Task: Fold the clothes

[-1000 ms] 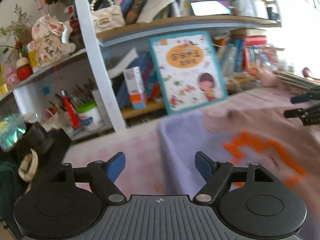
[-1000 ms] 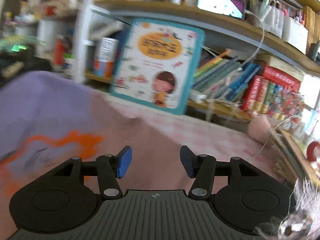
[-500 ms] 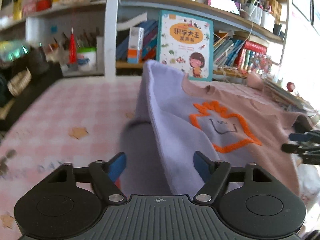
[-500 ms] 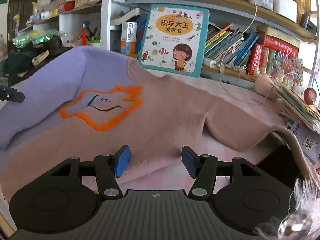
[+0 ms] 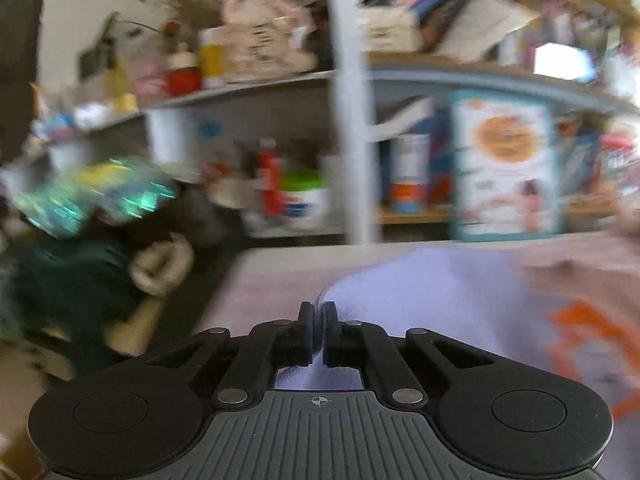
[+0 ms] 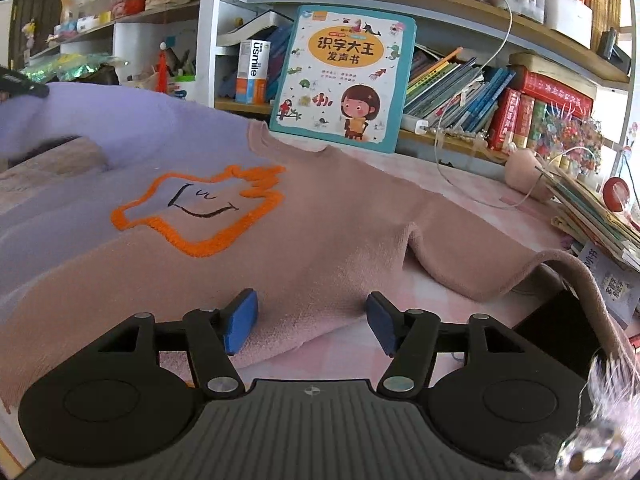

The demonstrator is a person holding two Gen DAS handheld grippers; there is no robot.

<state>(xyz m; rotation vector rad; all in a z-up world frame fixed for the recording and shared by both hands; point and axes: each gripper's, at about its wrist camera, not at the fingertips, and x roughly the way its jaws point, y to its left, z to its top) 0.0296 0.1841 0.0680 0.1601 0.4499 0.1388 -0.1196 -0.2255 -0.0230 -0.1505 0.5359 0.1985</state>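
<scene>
Crowded bookshelves (image 6: 460,92) behind pink table (image 6: 460,184) | sweater (image 6: 320,232) spread flat, soft, limp, light | left claw (image 5: 318,334) just closed, pinching lilac sleeve (image 5: 420,292) | right claw (image 6: 308,322) open over pink hem (image 6: 312,334), good grip place

Pink and lilac sweater (image 6: 320,220) with orange star outline, spread flat on checked tabletop, lilac sleeve lifted

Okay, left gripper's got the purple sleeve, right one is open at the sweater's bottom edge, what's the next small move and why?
Probably close the right gripper on the pink hem of the sweater. Its jaws stand open with the hem's edge lying between them, not pinched. The left gripper has just closed and grips the purple sleeve, so a second hold would let both hands fold together.
</scene>
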